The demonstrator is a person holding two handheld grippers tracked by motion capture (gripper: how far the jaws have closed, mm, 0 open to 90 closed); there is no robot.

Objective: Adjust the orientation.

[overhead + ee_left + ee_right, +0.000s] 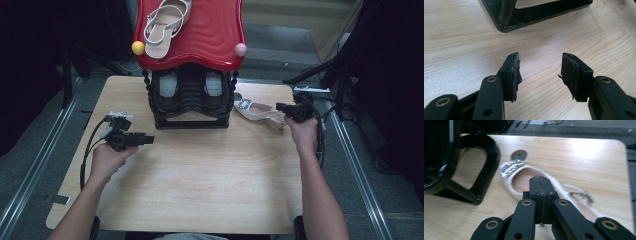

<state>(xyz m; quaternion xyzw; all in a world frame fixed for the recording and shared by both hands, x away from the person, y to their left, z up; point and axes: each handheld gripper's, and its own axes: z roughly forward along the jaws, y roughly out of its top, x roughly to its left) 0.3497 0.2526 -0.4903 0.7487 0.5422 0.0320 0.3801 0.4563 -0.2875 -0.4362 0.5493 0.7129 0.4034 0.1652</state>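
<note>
High view is showing the right gripper [281, 107] hovering near the desk's [200, 185] far right edge, its jaws pressed together on the rim of a pale pink shoe [252, 111] lying beside the black shoe rack [190, 107]. Left gripper [150, 139] is hanging near the left edge, jaws apart, gripping nothing.

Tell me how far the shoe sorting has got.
Done: one pale sandal lies on the red top shelf, and a pair sits on the black lower tier. In hand: the right gripper is shut on the pink shoe on the table. Left: shelving it. The left gripper is open, idle.
</note>
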